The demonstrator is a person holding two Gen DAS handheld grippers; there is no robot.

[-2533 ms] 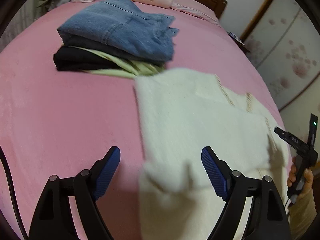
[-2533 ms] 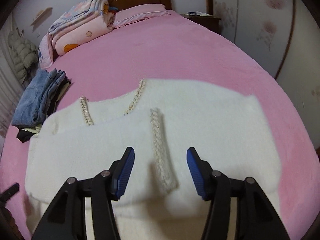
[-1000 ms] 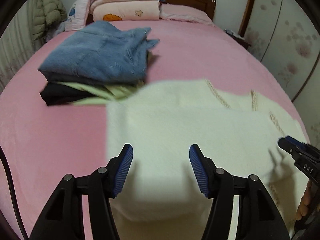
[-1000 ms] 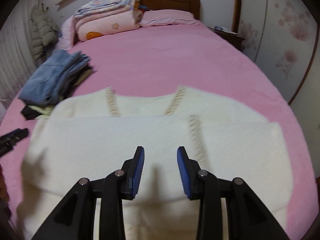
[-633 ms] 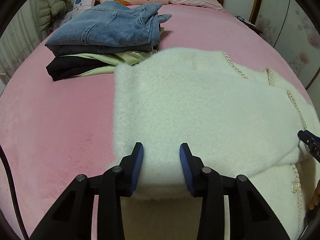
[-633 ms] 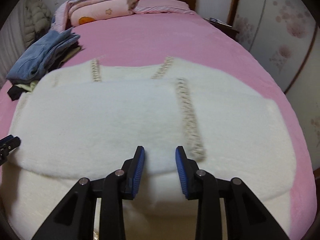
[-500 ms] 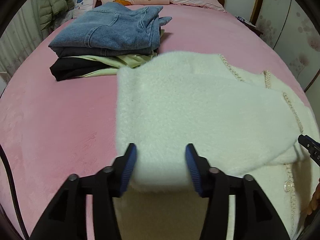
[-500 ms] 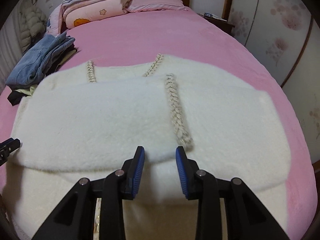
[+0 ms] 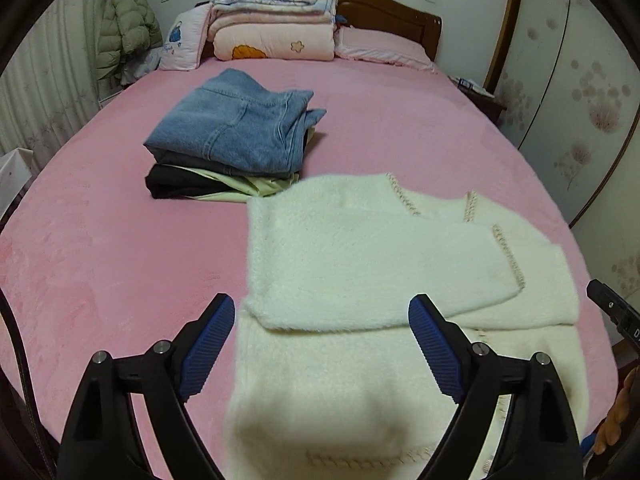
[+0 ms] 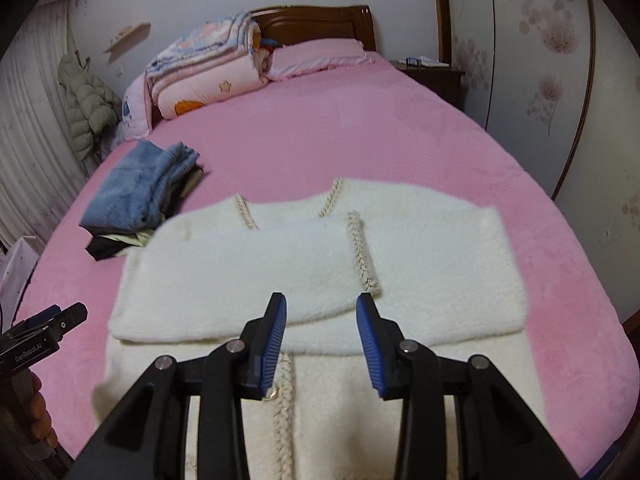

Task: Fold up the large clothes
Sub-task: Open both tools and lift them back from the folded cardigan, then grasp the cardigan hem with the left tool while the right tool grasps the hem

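A fluffy cream cardigan (image 9: 360,264) (image 10: 320,264) with braided trim lies on the pink bed, its sleeves folded across the chest. My left gripper (image 9: 320,344) hovers above the cardigan's lower left part, its jaws opening wide with nothing between them. My right gripper (image 10: 320,340) hangs over the cardigan's middle near the braided front edge (image 10: 362,256); its jaws are opening too, and the pads press on nothing. Each view catches the other gripper's tip at its edge.
A stack of folded clothes topped by blue jeans (image 9: 240,128) (image 10: 136,188) sits left of the cardigan. Folded quilts (image 9: 272,28) and a pillow (image 10: 320,56) lie by the wooden headboard. A nightstand (image 10: 432,76) stands at the right, wardrobe doors beyond it.
Both grippers let go of the folded sleeve edge, opened, and drew up and back from the cardigan. The sleeve now lies flat across the chest.
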